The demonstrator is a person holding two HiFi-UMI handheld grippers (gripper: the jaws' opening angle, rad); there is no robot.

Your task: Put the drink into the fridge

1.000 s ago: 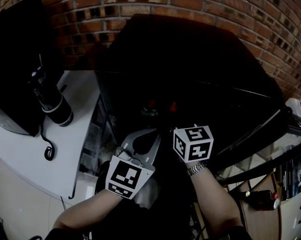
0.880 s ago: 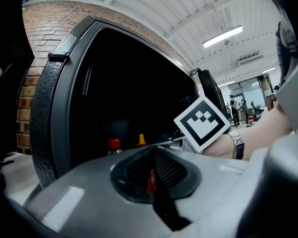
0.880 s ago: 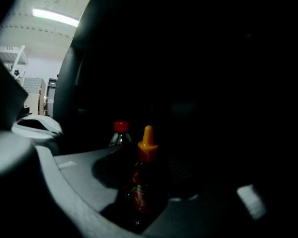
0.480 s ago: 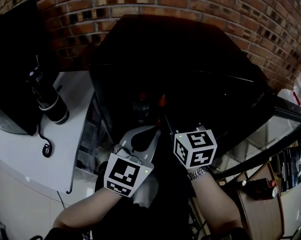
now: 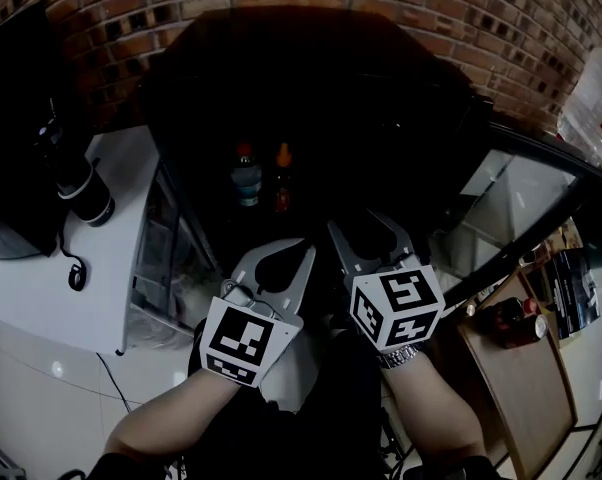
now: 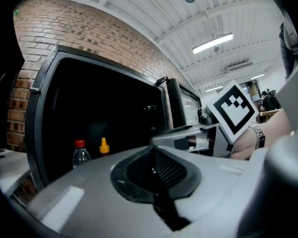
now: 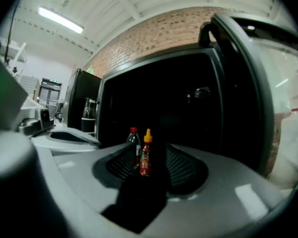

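Drink bottles stand side by side deep in the fridge (image 5: 311, 78): the red-cap bottle (image 5: 245, 175), which is clear, and just beside it on the right the orange-cap bottle (image 5: 282, 178) with a red label. I cannot tell which one is the drink I was meant to put in. Both stand upright inside, so I think that part of the job is done. The rest of the fridge is too dark for me to see what else it holds.

The glass door (image 5: 511, 193) hangs wide open on my right. I think it needs a push to close it next, and maybe that is why my hands are out in front.

My left gripper (image 5: 297, 252) has its two fingers pressed together with nothing in them. My right gripper (image 5: 359, 226) has its fingers spread apart, and nothing is between them either. I just see the two bottles far off through the gap. Both grippers are near each other and point at the fridge
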